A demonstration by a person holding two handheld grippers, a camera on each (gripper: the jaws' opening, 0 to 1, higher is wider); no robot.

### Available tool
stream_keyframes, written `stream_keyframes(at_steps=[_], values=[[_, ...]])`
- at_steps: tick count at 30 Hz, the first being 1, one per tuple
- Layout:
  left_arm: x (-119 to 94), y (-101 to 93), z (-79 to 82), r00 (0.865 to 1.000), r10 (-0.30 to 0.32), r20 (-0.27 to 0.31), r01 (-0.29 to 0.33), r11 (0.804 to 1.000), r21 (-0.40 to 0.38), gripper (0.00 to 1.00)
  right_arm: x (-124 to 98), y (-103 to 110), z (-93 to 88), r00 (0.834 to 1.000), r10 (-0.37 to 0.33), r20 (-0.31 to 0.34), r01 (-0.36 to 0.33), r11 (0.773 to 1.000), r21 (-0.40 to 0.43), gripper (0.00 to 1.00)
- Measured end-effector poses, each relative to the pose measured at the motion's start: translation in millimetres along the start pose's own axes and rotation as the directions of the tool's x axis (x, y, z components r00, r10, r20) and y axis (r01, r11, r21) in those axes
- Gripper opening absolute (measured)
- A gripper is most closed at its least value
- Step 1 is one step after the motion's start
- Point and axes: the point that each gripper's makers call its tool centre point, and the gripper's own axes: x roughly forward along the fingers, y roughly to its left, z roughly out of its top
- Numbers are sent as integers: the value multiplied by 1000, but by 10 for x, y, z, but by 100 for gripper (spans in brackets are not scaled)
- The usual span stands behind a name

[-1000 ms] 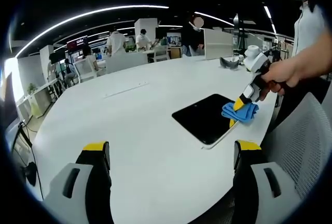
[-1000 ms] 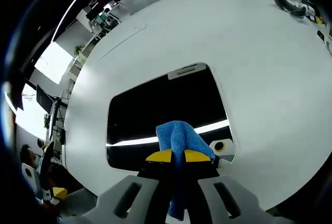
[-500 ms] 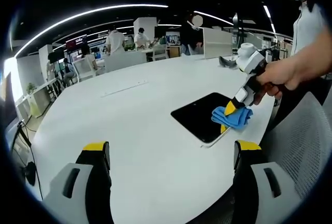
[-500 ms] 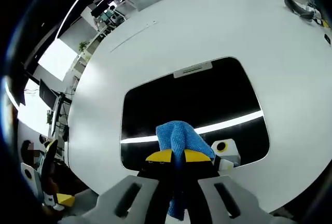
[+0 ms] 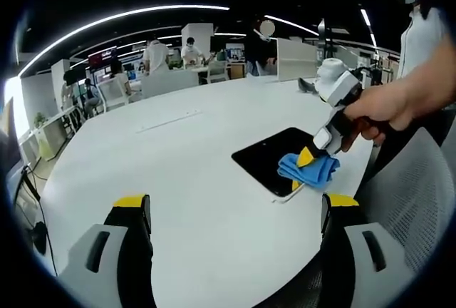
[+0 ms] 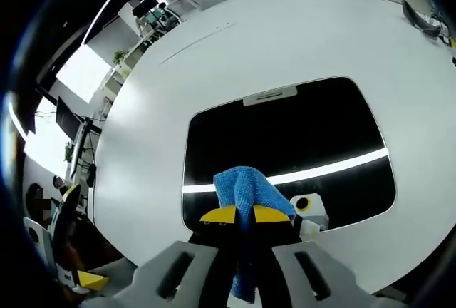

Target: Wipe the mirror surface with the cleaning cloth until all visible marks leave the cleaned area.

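White and round, the worktop (image 6: 342,44) carries a dark rectangular mirror (image 6: 285,137) near its edge, with an open office and ceiling light strips behind. In the right gripper view, the right hand-held gripper (image 6: 244,214) is seen clenched on a blue cleaning cloth (image 6: 242,188), which is pressed at the mirror's near long edge; a reflected light strip runs across the glass just beyond the cloth. The mirror's long axis lies crosswise to these jaws, so the uncleaned expanse is judged to lie ahead and to both sides of the cloth. No marks can be made out on the glass. In the left gripper view, the left hand-held gripper (image 5: 238,212) is held with jaws spread and nothing between them, well apart from the mirror (image 5: 274,158); the right hand-held gripper is clearly the nearer one for the coming stroke.
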Motion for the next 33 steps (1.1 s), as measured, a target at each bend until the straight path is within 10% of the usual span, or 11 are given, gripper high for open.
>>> stream_keyframes(at_steps=[33], values=[[14, -21, -10, 1000, -11, -7, 11, 1000, -28, 99, 268, 541, 62, 997, 59, -39, -59, 998, 13, 0]])
